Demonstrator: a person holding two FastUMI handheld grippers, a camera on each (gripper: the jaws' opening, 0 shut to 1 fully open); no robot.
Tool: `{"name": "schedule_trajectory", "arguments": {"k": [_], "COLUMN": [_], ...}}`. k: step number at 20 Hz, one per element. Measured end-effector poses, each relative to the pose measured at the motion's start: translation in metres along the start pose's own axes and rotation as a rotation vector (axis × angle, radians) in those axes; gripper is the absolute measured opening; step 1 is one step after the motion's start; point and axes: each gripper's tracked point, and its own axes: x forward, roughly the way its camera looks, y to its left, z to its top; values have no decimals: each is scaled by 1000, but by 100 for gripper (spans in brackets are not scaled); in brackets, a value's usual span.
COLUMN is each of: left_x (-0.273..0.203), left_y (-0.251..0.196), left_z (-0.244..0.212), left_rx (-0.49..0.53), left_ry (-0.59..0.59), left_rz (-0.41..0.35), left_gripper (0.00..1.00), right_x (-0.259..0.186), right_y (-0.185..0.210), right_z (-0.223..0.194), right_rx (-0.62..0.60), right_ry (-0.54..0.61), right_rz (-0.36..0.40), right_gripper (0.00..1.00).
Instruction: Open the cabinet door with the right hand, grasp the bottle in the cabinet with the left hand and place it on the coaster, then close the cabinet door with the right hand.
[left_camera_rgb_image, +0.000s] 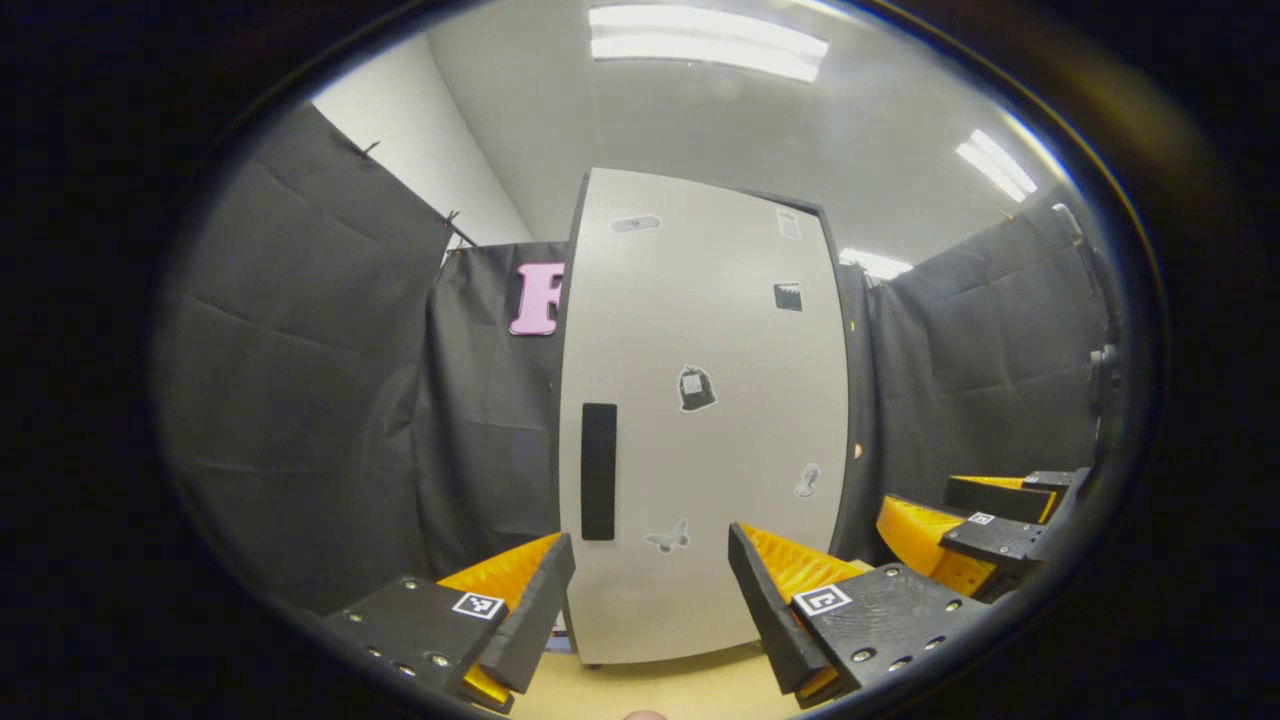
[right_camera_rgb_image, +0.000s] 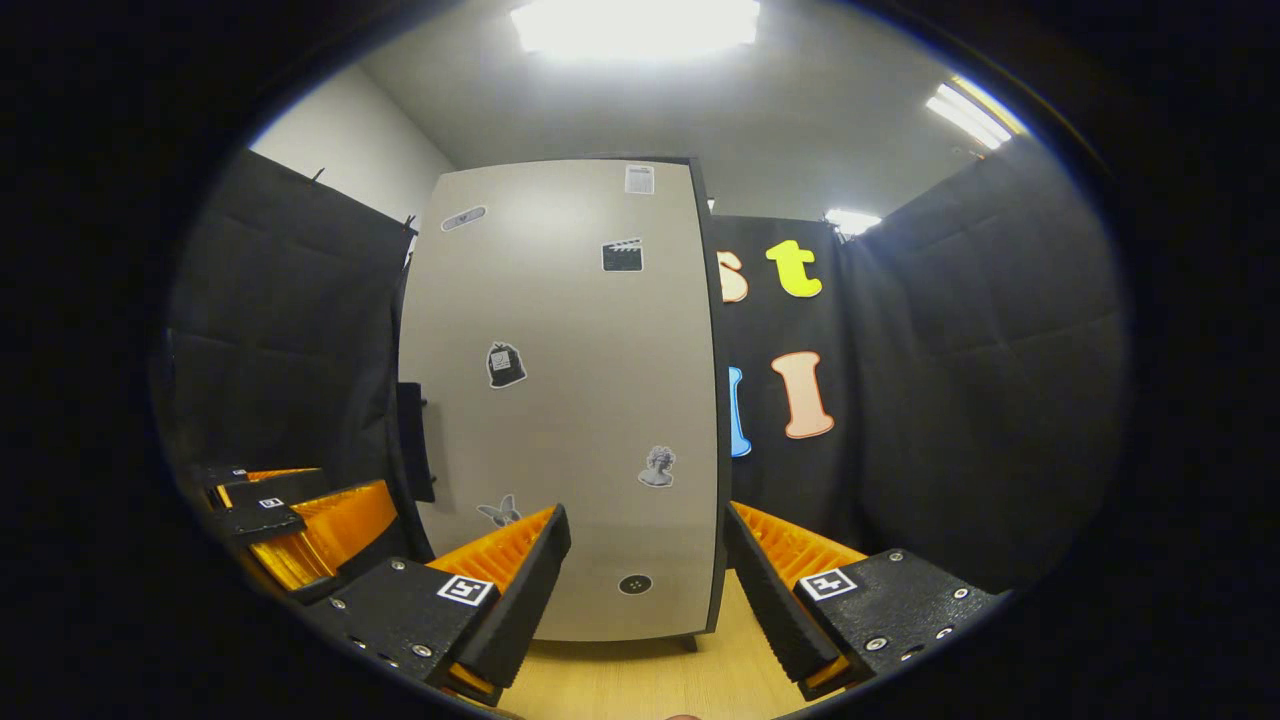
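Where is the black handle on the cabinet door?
In the left gripper view the handle is a tall black strip on the left side of the shut cabinet door, low down, left of the butterfly sticker.

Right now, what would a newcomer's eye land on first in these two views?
The tall pale cabinet door, shut and dotted with small stickers, stands upright in the middle of both views on the light wooden table. Its dark vertical handle sits near the door's left edge in the left gripper view. Both the left gripper and the right gripper point at the door with fingers spread, holding nothing.
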Motion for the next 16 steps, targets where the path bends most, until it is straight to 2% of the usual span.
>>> {"name": "schedule_trajectory", "arguments": {"k": [16], "left_x": [2], "left_y": [-5], "left_z": [-1], "left_rx": [-12], "left_ry": [9], "left_rz": [-14], "left_gripper": [89], "right_x": [2], "right_y": [-1], "right_z": [-6], "right_rx": [14], "right_ry": [13], "right_rz": [-5], "right_gripper": [95]}}
